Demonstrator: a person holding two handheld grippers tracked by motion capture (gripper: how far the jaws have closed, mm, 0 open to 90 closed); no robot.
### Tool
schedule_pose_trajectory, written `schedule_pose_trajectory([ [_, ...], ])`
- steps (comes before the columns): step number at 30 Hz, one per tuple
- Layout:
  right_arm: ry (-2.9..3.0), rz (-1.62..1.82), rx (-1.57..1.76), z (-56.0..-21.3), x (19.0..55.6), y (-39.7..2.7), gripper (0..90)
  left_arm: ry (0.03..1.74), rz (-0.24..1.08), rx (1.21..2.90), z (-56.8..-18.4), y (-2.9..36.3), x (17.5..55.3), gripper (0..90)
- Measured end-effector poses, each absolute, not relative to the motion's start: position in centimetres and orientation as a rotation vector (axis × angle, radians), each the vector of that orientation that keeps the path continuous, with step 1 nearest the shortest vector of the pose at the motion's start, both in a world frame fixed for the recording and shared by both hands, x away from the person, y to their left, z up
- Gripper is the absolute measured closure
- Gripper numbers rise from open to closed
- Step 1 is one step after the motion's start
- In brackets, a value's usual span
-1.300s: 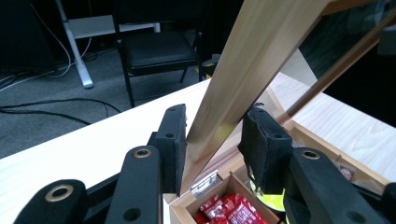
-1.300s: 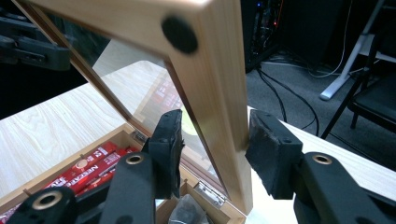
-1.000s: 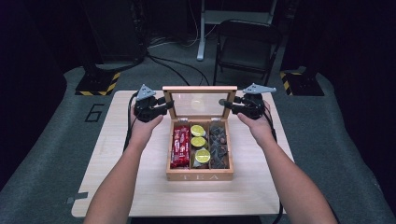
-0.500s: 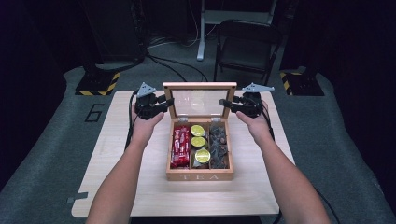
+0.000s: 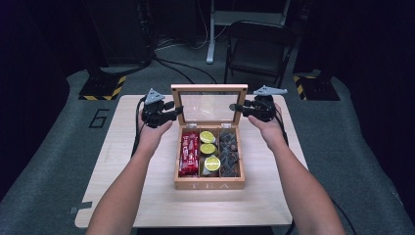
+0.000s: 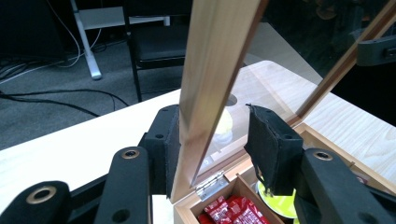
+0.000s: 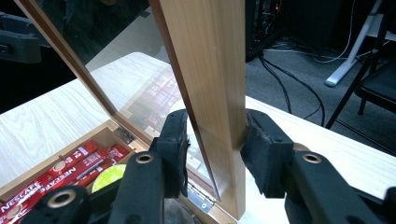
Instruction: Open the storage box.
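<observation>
A wooden tea box (image 5: 209, 184) stands mid-table with its glass lid (image 5: 208, 88) raised upright. It holds red sachets (image 5: 189, 154), lime-green rounds (image 5: 208, 149) and dark packets (image 5: 228, 152). My left gripper (image 5: 177, 111) straddles the lid's left frame (image 6: 210, 70). Its jaws have just been opening: one pad (image 6: 172, 154) lies against the wood and the other pad (image 6: 268, 149) stands clear. My right gripper (image 5: 236, 106) is at the lid's right frame (image 7: 205, 56). Its jaws have just been closing, and both pads of this gripper (image 7: 215, 144) press on the wood.
The light wooden table (image 5: 137, 196) has bare room left, right and in front of the box. A black folding chair (image 5: 259, 49) and floor cables (image 5: 181, 68) lie behind it. Yellow-black floor markers (image 5: 100, 90) sit at the back corners.
</observation>
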State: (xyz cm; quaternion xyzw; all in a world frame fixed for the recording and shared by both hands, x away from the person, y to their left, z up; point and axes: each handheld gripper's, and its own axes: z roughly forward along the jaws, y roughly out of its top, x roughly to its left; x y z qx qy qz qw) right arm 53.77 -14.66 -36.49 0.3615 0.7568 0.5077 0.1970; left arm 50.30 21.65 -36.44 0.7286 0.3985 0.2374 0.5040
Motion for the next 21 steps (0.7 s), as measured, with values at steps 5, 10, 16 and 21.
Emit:
schedule_pose_trajectory([
  [5, 2.118, 1.418, 1.01, -36.5, 54.0, -14.6, 61.6, 0.963, 0.55, 1.765, -36.5, 21.8, 49.9, 53.8],
  [10, 2.109, 1.42, 1.025, -36.5, 54.3, -14.6, 62.6, 0.97, 0.545, 1.752, -36.4, 21.9, 49.9, 53.7],
  [16, 2.11, 1.413, 1.037, -36.4, 54.6, -14.6, 63.3, 1.004, 0.535, 1.766, -36.9, 21.9, 50.4, 52.8],
  [21, 2.104, 1.397, 1.054, -36.3, 55.0, -14.4, 63.6, 0.99, 0.527, 1.768, -37.1, 21.5, 50.2, 52.9],
])
